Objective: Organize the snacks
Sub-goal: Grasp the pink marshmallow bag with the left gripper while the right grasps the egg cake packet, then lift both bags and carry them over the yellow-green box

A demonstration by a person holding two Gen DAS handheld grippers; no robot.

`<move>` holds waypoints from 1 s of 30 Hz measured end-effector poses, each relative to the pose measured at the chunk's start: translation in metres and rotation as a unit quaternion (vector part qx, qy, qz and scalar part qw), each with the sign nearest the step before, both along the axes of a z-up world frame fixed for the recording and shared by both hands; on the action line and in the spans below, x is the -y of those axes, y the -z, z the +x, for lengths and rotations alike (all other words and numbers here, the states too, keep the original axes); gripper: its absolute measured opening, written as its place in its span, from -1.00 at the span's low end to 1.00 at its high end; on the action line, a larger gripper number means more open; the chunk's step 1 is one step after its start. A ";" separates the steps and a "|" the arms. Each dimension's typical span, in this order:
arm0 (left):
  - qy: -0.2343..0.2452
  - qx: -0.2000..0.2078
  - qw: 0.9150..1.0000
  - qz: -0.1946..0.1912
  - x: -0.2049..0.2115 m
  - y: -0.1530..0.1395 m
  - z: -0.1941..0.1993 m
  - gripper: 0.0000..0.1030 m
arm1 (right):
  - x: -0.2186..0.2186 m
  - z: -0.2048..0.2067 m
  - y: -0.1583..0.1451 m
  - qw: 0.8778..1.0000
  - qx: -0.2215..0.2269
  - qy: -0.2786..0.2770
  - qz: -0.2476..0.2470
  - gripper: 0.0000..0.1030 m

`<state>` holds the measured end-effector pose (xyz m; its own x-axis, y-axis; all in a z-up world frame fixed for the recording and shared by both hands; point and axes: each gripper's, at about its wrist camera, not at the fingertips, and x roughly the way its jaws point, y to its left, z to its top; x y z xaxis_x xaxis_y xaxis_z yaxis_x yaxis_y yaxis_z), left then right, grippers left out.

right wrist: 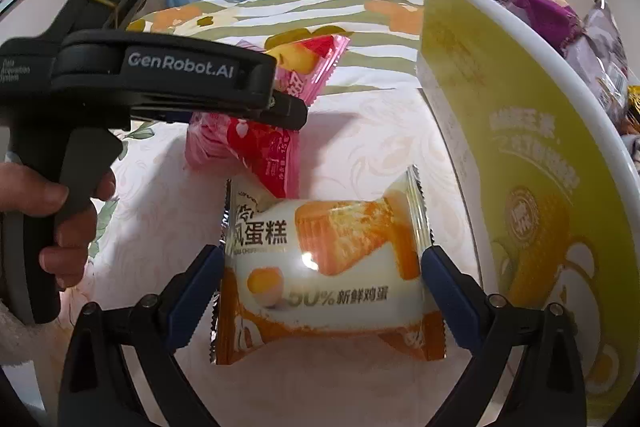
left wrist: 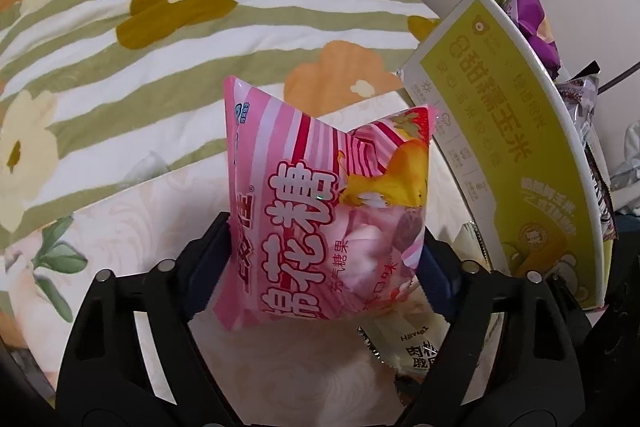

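A pink marshmallow bag (left wrist: 320, 195) stands upright between the fingers of my left gripper (left wrist: 324, 255), whose blue pads press its lower sides, so it is shut on the bag. From the right wrist view the same left gripper (right wrist: 280, 111) pinches the pink bag (right wrist: 248, 151) just above the sheet. An orange and white cake packet (right wrist: 328, 267) lies flat on the bed between the fingers of my right gripper (right wrist: 322, 269). Its pads sit at the packet's crimped ends without squeezing it, so it is open. A corner of that packet (left wrist: 416, 347) shows under the bag.
A tall yellow-green carton with a white rim (left wrist: 500, 131) (right wrist: 500, 155) stands on the right and holds purple and silver snack packets (right wrist: 536, 7). A striped floral quilt (left wrist: 160, 27) lies behind. A person's hand (right wrist: 60, 211) grips the left gripper's handle.
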<state>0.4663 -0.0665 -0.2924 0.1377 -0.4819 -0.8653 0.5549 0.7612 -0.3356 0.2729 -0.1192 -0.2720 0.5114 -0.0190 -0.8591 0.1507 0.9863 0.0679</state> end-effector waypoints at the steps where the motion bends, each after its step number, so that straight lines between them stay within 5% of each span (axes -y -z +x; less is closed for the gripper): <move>1: 0.000 0.002 1.000 0.002 0.000 -0.001 0.000 0.54 | 0.001 0.002 0.001 1.000 -0.002 -0.002 0.002 0.91; 14: -0.064 0.003 0.998 0.021 -0.057 -0.008 -0.001 0.50 | -0.004 0.010 0.003 0.999 0.000 -0.041 -0.005 0.95; 26: -0.081 -0.007 0.996 0.032 -0.102 -0.012 -0.044 0.50 | -0.016 0.015 0.013 0.997 0.008 -0.063 -0.043 0.99; 30: -0.085 -0.009 0.996 0.028 -0.112 -0.014 -0.055 0.50 | -0.015 0.014 0.013 0.997 0.016 -0.064 -0.047 0.86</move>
<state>0.4109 0.0453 -0.2779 0.1968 -0.4036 -0.8935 0.4113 0.8613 -0.2984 0.2868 -0.1041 -0.2847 0.5420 -0.0309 -0.8398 0.0221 0.9995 -0.0225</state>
